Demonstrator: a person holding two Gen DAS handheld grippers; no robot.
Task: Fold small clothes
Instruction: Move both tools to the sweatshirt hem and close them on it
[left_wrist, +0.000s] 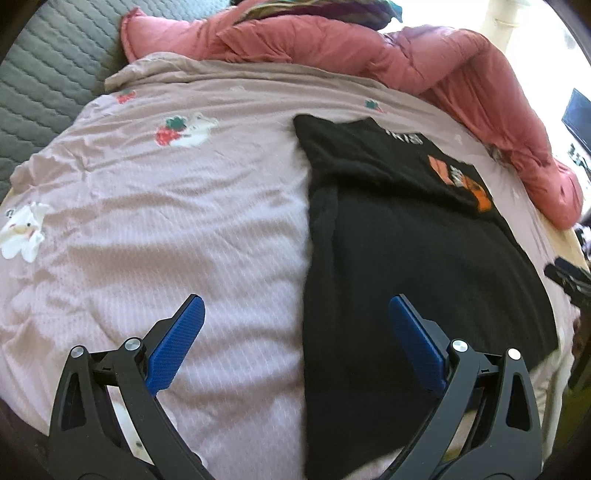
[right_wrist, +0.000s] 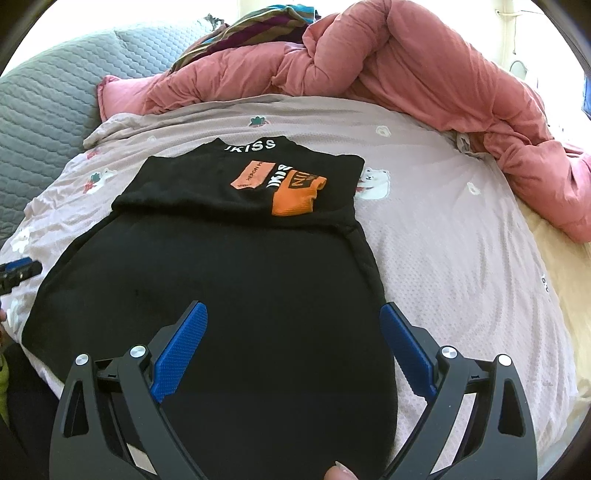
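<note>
Both hand-held grippers, left (left_wrist: 296, 314) and right (right_wrist: 293, 319), hover spread wide over black garment (right_wrist: 229, 273).

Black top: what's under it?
The black top lies flat on the pink printed bedsheet, which shows all around it. Whatever sits directly beneath the fabric is covered. Both grippers are open above it.
</note>
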